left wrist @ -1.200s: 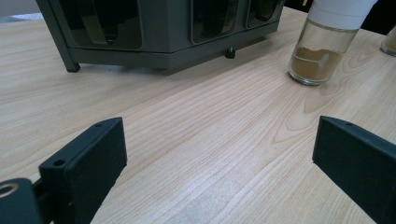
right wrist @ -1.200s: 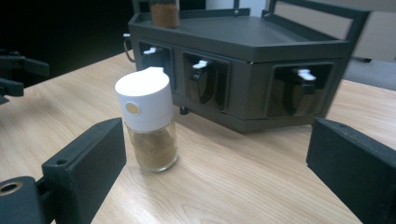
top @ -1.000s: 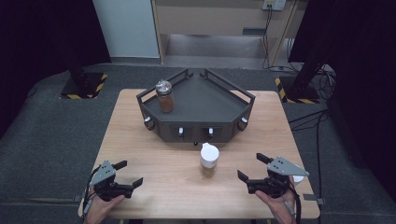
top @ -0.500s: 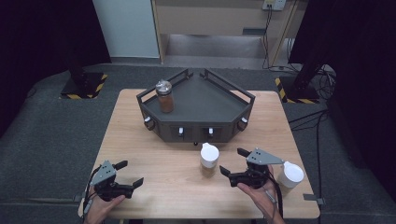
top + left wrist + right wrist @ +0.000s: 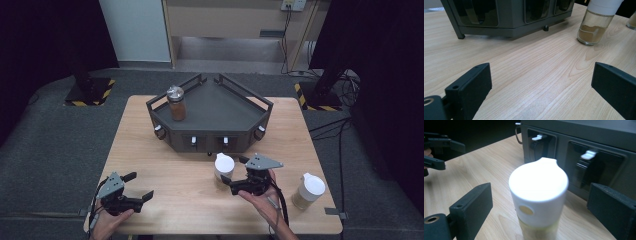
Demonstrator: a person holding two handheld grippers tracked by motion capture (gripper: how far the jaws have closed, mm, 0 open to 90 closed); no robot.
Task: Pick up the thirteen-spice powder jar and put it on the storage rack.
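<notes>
white-capped jar (image 5: 538, 195) | between right gripper (image 5: 539, 205) jaws | no contact, jaws closing

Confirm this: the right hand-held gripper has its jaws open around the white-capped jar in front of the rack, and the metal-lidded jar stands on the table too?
Not quite. The metal-lidded jar stands on the rack, not the table, as the high view shows. The right hand-held gripper is indeed open around the white-capped jar.

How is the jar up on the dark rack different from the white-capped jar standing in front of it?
The jar on the rack has a silvery metal lid; the white-capped jar wears a white plastic cap with a spout. The first stands up on the dark rack, away from both hands; the second stands on the table, between the open jaws of the right gripper. Both stand upright, holding brownish powder.
</notes>
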